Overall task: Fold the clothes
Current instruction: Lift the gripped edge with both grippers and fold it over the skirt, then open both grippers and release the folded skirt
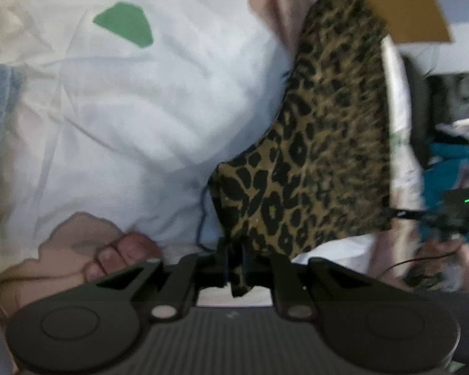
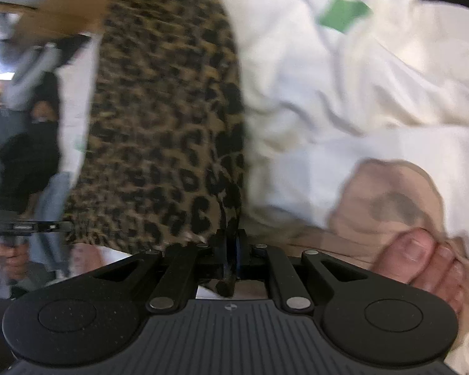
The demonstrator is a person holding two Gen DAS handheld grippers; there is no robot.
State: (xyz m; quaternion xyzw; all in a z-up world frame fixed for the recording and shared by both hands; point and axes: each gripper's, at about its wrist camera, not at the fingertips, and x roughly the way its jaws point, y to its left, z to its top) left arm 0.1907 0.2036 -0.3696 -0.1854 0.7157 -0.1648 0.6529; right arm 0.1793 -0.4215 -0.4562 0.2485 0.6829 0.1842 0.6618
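Leopard-print garment (image 1: 322,143): tan cloth with black spots, thin, blurred in both views. Held up, stretched between the two tongs, in front of white cloth (image 1: 134,118) bearing a green patch (image 1: 125,23). Left tongs (image 1: 234,265): clamped on one corner. Right tongs (image 2: 231,250): clamped on another corner.

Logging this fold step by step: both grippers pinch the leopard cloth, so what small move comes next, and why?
Probably lower it flat onto the white sheet: the left gripper and right gripper each clamp an edge of the leopard-print cloth, which looks lifted.
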